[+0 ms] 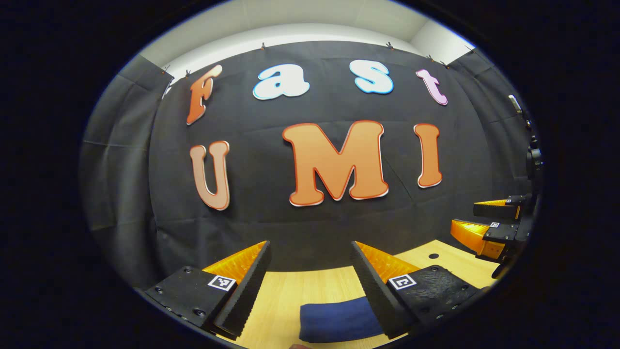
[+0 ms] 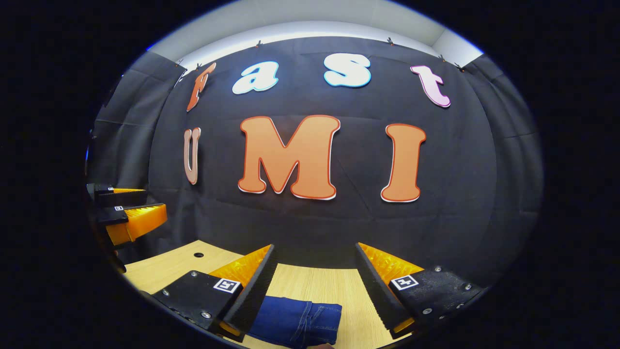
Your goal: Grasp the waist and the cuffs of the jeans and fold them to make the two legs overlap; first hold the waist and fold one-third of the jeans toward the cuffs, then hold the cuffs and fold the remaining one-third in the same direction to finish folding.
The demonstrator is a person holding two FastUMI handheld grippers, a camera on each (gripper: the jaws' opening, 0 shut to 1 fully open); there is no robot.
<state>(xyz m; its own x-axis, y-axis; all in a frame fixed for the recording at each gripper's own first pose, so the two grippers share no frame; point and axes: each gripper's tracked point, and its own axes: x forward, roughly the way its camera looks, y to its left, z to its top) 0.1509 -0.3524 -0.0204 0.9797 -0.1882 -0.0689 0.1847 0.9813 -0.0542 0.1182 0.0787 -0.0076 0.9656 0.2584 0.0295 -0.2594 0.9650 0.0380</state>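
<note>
Left gripper view: we see the left gripper (image 1: 310, 252) spread wide above the jeans (image 1: 336, 320) on the table (image 1: 286, 295). The right gripper (image 2: 315, 254), likewise spread, holds nothing.

Each gripper, left gripper (image 1: 310, 252) and right gripper (image 2: 315, 254), has two wedge-shaped fingers with ribbed faces. Their black mounts carry small square tags (black-and-white patterns) and round screw heads.

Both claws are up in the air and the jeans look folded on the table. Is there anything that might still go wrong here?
Possibly. The jeans lie close under the open right gripper and the open left gripper, so a low sweep might snag the fold. The bundle's edges look a bit uneven, so it may slump open on the wooden table.
</note>
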